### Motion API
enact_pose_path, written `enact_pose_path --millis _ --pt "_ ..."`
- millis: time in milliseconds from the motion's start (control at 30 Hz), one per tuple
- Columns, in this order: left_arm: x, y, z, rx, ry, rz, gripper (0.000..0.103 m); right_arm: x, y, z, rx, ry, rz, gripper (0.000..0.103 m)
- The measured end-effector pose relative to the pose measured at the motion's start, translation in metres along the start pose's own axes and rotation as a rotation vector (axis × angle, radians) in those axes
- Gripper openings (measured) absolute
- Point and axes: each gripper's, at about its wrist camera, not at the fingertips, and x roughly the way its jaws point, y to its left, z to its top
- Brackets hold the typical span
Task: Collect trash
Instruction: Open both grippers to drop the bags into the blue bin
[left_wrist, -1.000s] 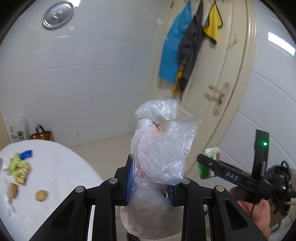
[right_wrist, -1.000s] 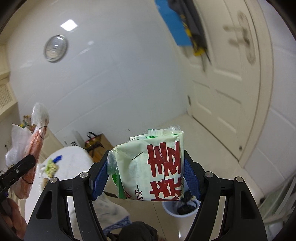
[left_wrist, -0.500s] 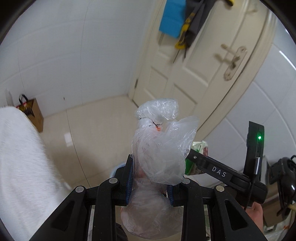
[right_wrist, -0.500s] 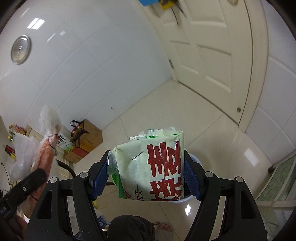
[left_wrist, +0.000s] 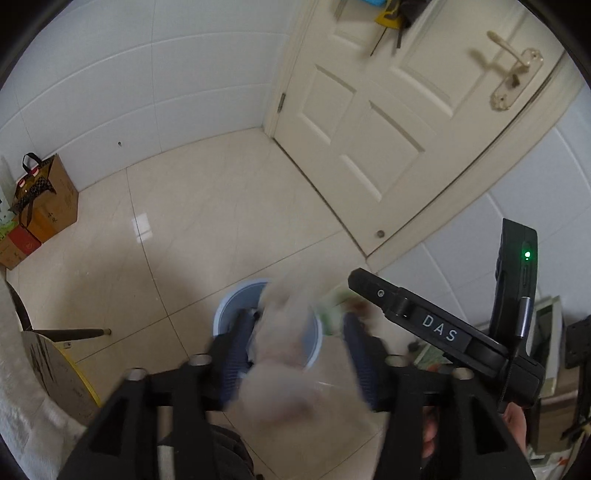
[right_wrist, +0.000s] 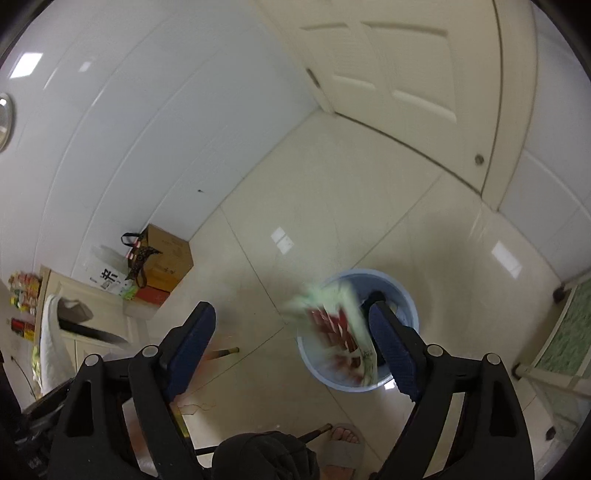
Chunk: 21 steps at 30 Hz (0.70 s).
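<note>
A light blue trash bin (left_wrist: 226, 309) stands on the tiled floor right below both grippers. My left gripper (left_wrist: 295, 320) points down at it with its jaws opening. The clear plastic bag (left_wrist: 288, 369) is a blur between the pads, free of them and dropping. My right gripper (right_wrist: 290, 308) is also opening. The green-and-white snack packet with red characters (right_wrist: 332, 325) has slipped from it and falls, blurred, over the bin (right_wrist: 408, 308), close to the right-hand pad. In the left wrist view the right gripper (left_wrist: 424, 325) sits just right of the bin.
A closed cream door (left_wrist: 369, 129) lies beyond the bin. Cardboard boxes and a gift bag (left_wrist: 40, 210) stand by the wall at left. The round table with its white cloth (left_wrist: 22, 387) is at the left edge. A person's sandalled foot (right_wrist: 343, 439) is near the bin.
Both grippers dropped and tilted down over the bin. Both sets of jaws spread apart, and the plastic bag and the snack packet left the pads and are falling.
</note>
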Motion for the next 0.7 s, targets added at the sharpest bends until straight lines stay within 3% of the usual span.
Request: enact_pose_path --millis 67,300,500,700 --pt "0.000 -0.001 0.005 0.009 -0.019 0.036 0.073 0.001 -0.006 0.001 0.023 0.003 -0.009 0.099" --pt "-0.015 -0.010 0.011 0.032 -0.074 0.113 0.094 -0.015 -0.009 -0.005 0.043 -0.014 -0.064 0.103" --pt "-0.049 -0.024 -0.019 0.038 -0.133 0.125 0.096 -0.032 -0.005 -0.007 0.030 -0.049 -0.075 0.103" --pt "-0.107 -0.022 -0.051 0.041 -0.205 0.113 0.096 -0.069 0.023 -0.011 -0.013 -0.107 -0.057 0.103"
